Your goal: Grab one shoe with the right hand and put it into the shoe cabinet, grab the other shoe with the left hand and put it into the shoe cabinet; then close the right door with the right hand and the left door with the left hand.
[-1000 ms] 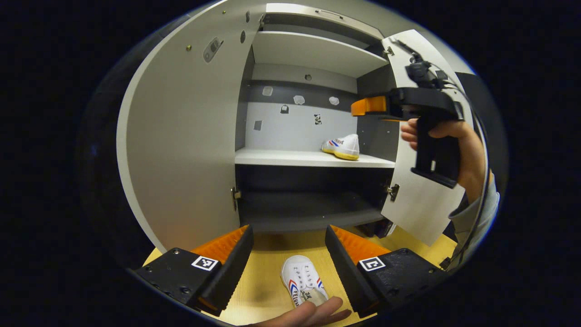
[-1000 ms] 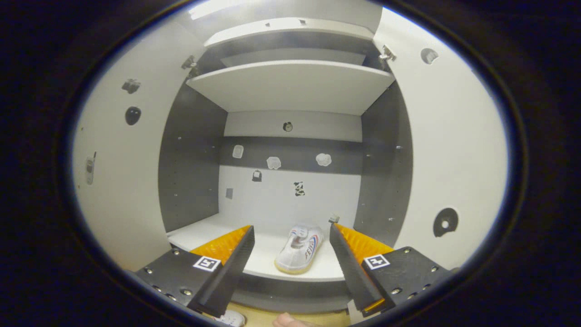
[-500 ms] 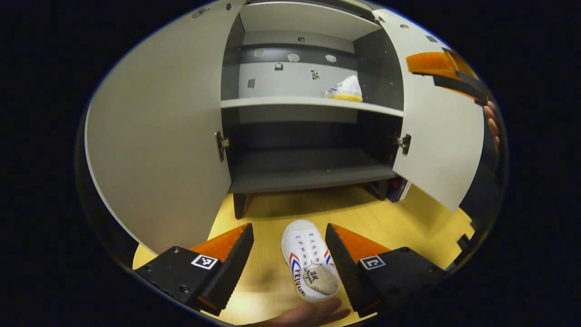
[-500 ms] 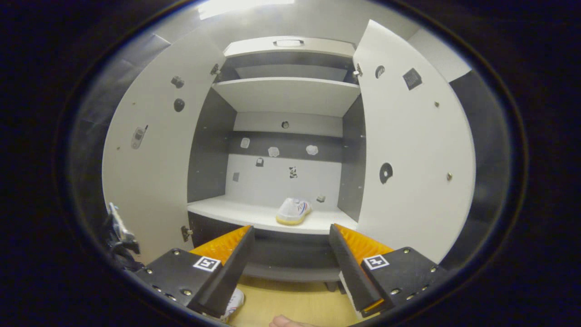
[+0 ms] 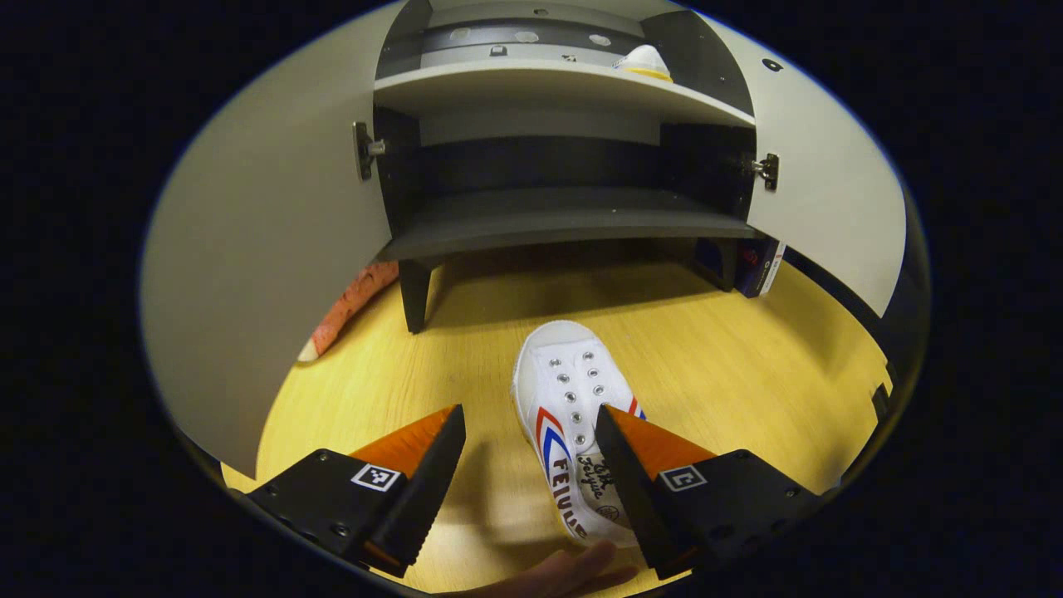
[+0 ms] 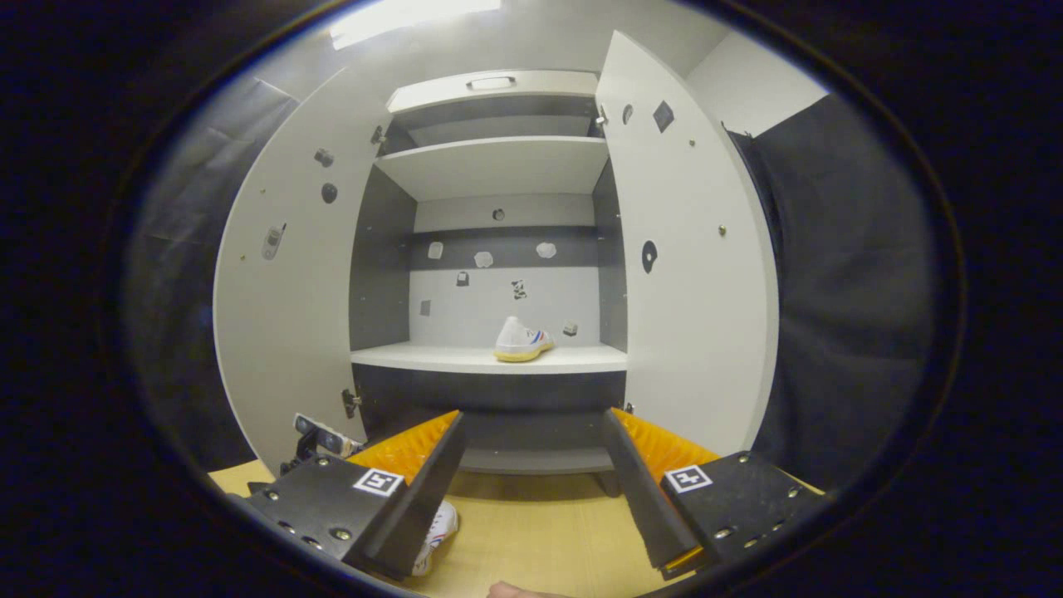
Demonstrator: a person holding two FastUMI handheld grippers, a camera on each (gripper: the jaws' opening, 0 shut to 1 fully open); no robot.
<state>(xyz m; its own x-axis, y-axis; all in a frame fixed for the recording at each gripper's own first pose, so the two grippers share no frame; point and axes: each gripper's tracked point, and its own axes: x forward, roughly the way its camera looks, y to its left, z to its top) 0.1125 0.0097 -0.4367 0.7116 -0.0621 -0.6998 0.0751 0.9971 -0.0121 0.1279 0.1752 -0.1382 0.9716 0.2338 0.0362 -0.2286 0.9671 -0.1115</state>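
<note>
Your left gripper (image 5: 530, 453), fingers spread, straddles the floor shoe (image 5: 573, 423) at lower centre to grab it; 1 shoe (image 6: 520, 340) sits shelved mid-frame, your right gripper (image 6: 531, 465) released.

Light wood floor (image 5: 714, 357), dark cloth wall (image 6: 839, 274), ceiling light (image 6: 415, 10)

Materials: cloth shoes, laminate cabinet, wood-look floor.
White canvas shoe (image 5: 573, 419) with metal eyelets, rubbery toe cap, lying on smooth yellow wood-grain floor (image 5: 714, 357) with slight sheen. Shoe cabinet (image 6: 498, 166) has matt pale boards, dark matt inner panels, metal hinges (image 5: 765, 169). Second shoe (image 6: 520, 340) on the shelf, cloth upper, yellowish sole.
</note>
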